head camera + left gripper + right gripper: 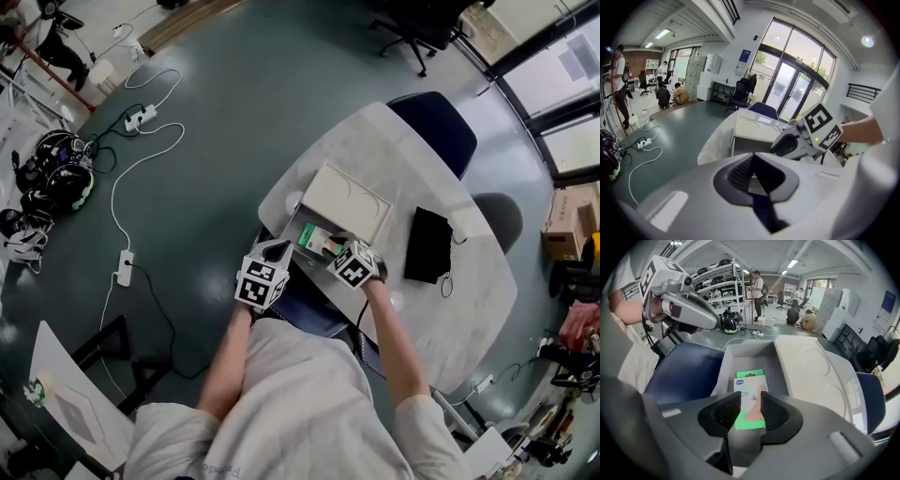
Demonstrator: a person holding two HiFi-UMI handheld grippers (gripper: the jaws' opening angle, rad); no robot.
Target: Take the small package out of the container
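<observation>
Hovering my right claw (750, 401) steeply over the open grey plastic container (740, 351) at the near edge of the white marbled counter (469, 309). Jaws partly apart, gripping nothing. The small green-and-white flat package (749, 383) lies on the container floor, showing in the gap between the jaws. The container's cream lid (811, 366) is laid back on the right. Left claw (753, 157) closed, empty, near the container's left corner. Flat black pouch (428, 246) lies further right, apart from the container. Dark blue chair seat (684, 373) sits below the counter edge.
</observation>
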